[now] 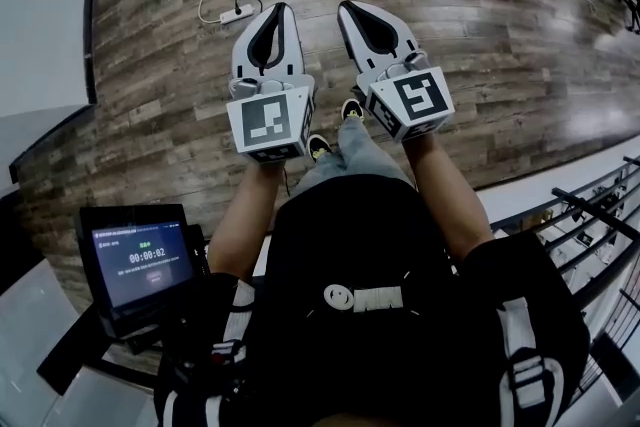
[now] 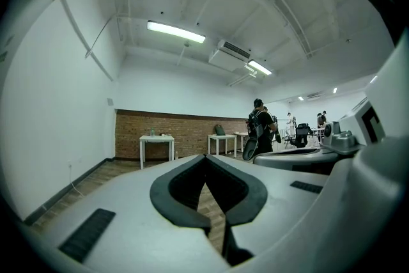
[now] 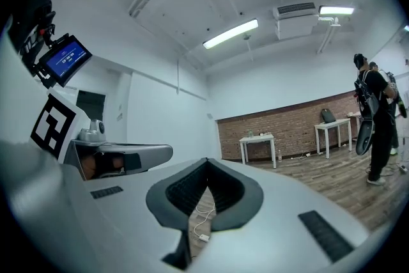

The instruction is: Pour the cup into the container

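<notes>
No cup and no container shows in any view. In the head view I hold both grippers out side by side over a wooden floor. My left gripper [image 1: 282, 8] has its jaws pressed together with nothing between them, and so does my right gripper [image 1: 346, 7]. The left gripper view looks along the shut left gripper [image 2: 206, 157] into a large room, with the right gripper's body [image 2: 307, 158] beside it. In the right gripper view the right gripper [image 3: 206, 162] is shut and empty, and the left gripper's body [image 3: 121, 154] lies to its left.
A white power strip with its cable [image 1: 235, 14] lies on the floor ahead of the grippers. A tablet screen [image 1: 143, 260] is mounted at my lower left. White tables [image 2: 156, 138] stand along a brick wall. A person [image 3: 377, 118] stands off to the right.
</notes>
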A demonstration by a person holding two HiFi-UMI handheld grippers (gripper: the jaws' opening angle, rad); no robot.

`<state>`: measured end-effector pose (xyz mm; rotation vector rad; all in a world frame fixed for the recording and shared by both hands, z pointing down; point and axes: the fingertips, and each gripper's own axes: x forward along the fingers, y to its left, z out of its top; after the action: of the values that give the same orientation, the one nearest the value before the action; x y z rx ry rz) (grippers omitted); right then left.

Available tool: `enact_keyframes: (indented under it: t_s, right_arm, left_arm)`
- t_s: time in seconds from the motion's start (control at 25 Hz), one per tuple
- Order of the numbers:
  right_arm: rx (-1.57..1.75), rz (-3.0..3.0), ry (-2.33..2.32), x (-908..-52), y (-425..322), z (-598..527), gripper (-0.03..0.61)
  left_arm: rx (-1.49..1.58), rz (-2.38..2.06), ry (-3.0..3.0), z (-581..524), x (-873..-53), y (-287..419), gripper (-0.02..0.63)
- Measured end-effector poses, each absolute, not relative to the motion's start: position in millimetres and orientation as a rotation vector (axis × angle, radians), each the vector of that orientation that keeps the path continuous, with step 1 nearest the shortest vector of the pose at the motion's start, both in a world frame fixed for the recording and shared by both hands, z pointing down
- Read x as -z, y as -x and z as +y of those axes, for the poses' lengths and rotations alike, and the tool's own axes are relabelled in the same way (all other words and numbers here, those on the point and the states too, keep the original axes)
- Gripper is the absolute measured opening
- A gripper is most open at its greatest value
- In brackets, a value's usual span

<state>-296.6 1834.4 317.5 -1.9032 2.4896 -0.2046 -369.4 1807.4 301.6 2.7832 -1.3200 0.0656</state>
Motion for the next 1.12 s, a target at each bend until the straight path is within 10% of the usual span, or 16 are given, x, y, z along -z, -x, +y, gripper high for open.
enact_keyframes:
  t_s: [1.12]
  right_arm:
    - [0.420,2.470,1.836,-348.2,203.1,1728.7,-0.003]
  left_arm:
    - [-0.212,-1.294,-2.743,1688.2,-323.2,268.6,-0.002]
